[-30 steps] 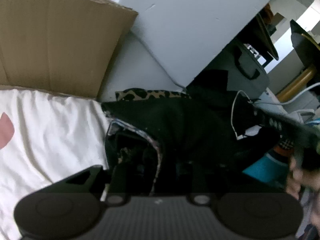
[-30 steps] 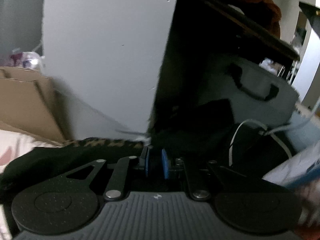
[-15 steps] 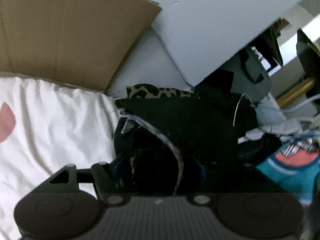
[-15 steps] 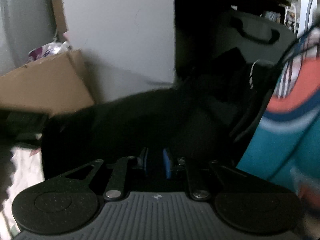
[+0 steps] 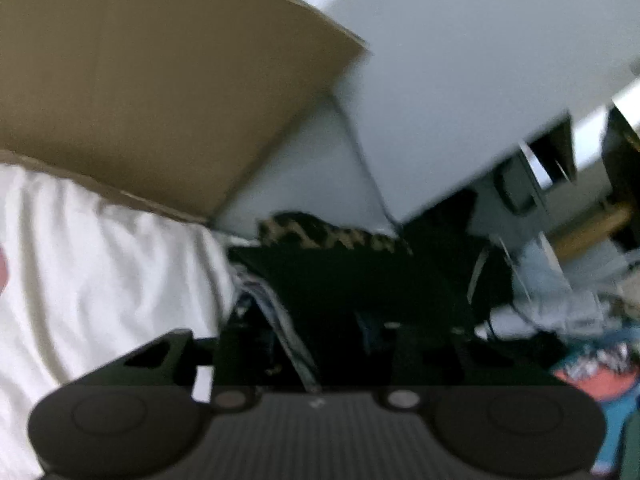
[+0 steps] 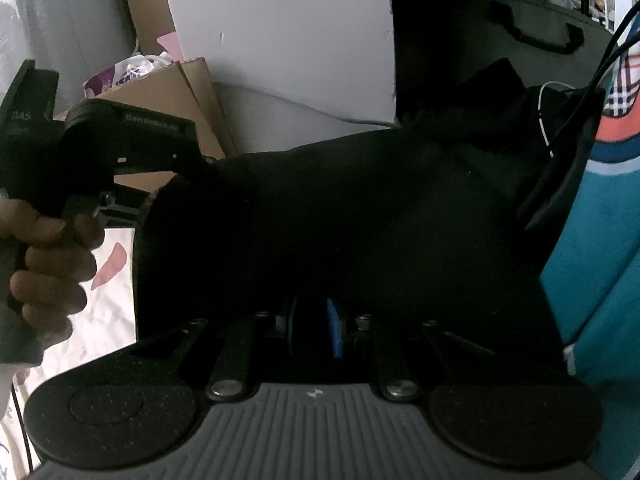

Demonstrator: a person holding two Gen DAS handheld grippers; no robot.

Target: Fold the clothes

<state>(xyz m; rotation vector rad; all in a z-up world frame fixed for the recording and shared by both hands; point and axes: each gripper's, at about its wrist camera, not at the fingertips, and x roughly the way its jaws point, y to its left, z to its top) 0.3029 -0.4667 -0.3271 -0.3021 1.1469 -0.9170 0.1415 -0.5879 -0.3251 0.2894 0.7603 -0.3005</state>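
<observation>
Both grippers work on one black garment (image 6: 360, 216), which is spread between them above the white bedsheet (image 5: 92, 264), beside a cardboard box (image 5: 152, 80). The right gripper (image 6: 314, 326) has its blue pads almost together, pinching the cloth's near edge. The left gripper (image 5: 316, 344) seems to be buried in the same dark fabric; whether it is closed I cannot tell, because of blur. The step looks like lifting and stretching the garment. Next it probably must be laid flat on the sheet.

left hand-held gripper (image 5: 316, 344) | in black garment (image 5: 360, 280) | grip unclear, blurred | white sheet (image 5: 100, 264) beside
</observation>
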